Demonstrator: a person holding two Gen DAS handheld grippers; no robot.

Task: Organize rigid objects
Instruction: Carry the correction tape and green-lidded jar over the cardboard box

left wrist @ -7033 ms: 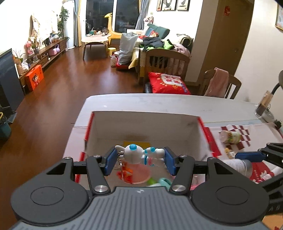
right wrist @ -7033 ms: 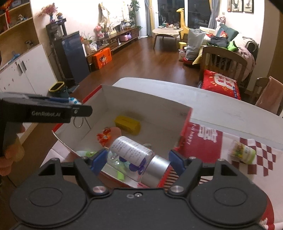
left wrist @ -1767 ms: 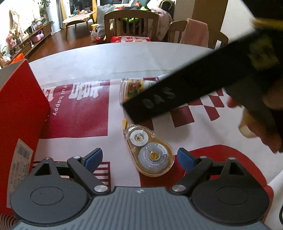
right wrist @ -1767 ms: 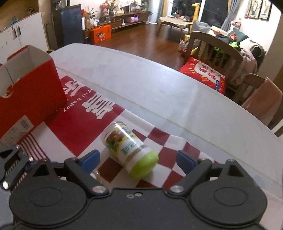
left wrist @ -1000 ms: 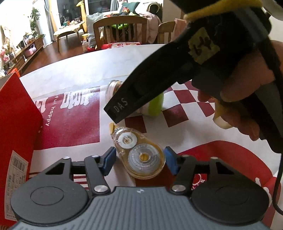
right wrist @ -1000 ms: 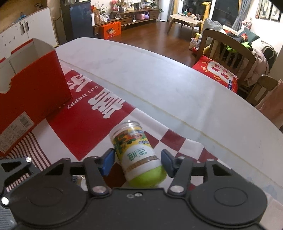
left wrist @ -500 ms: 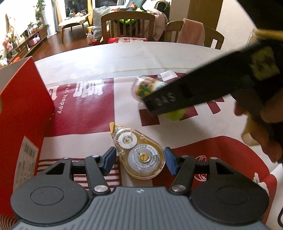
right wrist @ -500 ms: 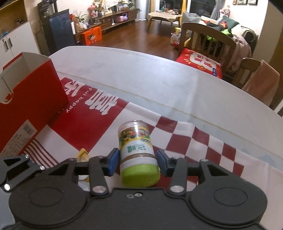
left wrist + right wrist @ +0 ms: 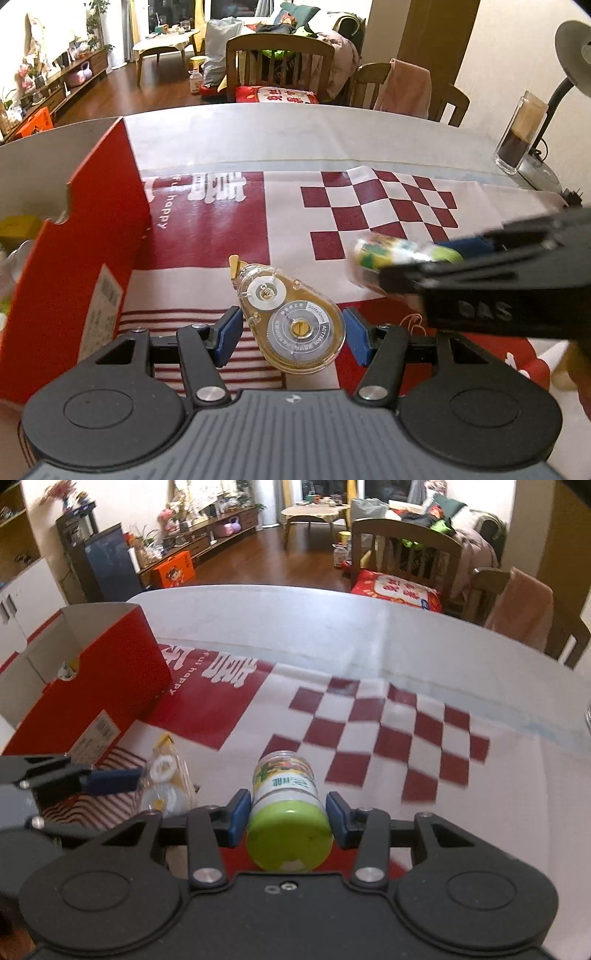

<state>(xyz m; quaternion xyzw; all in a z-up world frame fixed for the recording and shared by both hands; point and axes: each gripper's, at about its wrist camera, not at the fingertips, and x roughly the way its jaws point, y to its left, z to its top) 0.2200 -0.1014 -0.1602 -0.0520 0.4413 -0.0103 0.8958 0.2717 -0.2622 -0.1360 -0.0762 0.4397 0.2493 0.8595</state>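
— Left wrist view: your left gripper [image 9: 291, 332] clamps the tape dispenser [image 9: 291, 321] beside the red box [image 9: 79, 254], contents blurred.
— Right gripper [image 9: 289, 818], angled downward, has just closed on the green-capped jar [image 9: 286, 805] above the tablecloth [image 9: 388, 716].

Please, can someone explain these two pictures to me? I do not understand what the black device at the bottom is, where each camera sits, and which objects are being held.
No robot is here: a person holds a hand tool in each hand, and each tool ends in a two-finger claw with blue pads. A wide-angle camera on each tool looks forward along the fingers, so the black body fills the bottom of each picture.

The left view shows the left claw shut on a clear correction tape dispenser. The right view shows the right claw, which has just been closing, gripping a small jar with a green lid pointing at the camera. Each tool also appears at the edge of the other's picture.

Below them lies a red and white cloth on a pale table. At the left stands an open red box, probably where the things go.
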